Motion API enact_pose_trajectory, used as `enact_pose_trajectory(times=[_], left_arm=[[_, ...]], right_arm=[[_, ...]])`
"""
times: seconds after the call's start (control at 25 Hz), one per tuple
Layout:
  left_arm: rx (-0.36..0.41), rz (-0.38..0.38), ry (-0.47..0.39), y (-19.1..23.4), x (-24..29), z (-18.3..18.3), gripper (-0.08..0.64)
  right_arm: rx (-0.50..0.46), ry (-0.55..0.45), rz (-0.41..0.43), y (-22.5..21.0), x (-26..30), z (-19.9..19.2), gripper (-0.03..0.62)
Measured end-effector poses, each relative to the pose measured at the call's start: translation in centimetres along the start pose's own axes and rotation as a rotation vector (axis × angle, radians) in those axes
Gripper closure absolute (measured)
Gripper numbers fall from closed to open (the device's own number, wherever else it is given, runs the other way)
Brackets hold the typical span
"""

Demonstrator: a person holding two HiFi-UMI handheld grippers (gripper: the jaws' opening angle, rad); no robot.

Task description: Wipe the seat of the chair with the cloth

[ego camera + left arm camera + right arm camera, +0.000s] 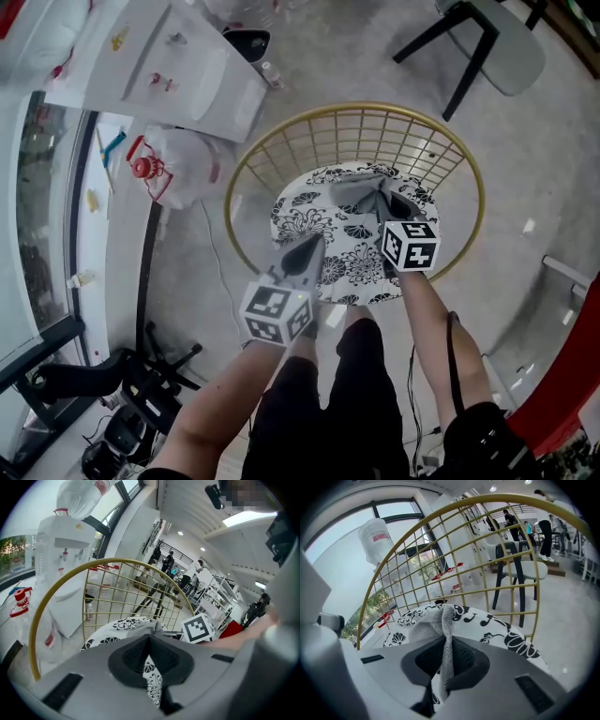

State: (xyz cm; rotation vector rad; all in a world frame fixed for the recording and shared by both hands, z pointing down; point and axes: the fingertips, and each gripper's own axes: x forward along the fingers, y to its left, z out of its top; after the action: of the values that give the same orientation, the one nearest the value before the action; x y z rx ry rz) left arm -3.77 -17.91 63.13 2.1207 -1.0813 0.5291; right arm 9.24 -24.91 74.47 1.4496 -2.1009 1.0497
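The right gripper [386,204] pinches the grey cloth [361,190] on the patterned seat [302,212], left gripper [312,246] alongside.

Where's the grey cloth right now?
The grey woven cloth is clamped in the right gripper. In the head view it lies bunched on the far half of the black-and-white floral seat cushion, just short of the gold wire chair back.

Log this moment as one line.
right gripper: shut on cloth | cloth: on seat | left gripper: shut, empty, above seat
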Motion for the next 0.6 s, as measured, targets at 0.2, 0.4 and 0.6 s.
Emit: enact_pose_trajectory(times=[0.2,0.4,0.6], left_arm=[[0.013,-0.017,-0.003,-1.2,0.7,0.6,0.554],[0.022,-0.016,0.008,-1.9,1.3,0.5,0.554],[0.033,-0.031,0.018,-3.1,1.7,0.2,0.554]], right_arm=[[0.018,0.002,-0.063,-3.2,-1.5,-0.2,0.569],[0.023,0.018,-0.142,-6.3,-2.7,-0.8,0.569],[0.053,0.024,-0.217,-9.2,-4.5,-1.6,0.569]])
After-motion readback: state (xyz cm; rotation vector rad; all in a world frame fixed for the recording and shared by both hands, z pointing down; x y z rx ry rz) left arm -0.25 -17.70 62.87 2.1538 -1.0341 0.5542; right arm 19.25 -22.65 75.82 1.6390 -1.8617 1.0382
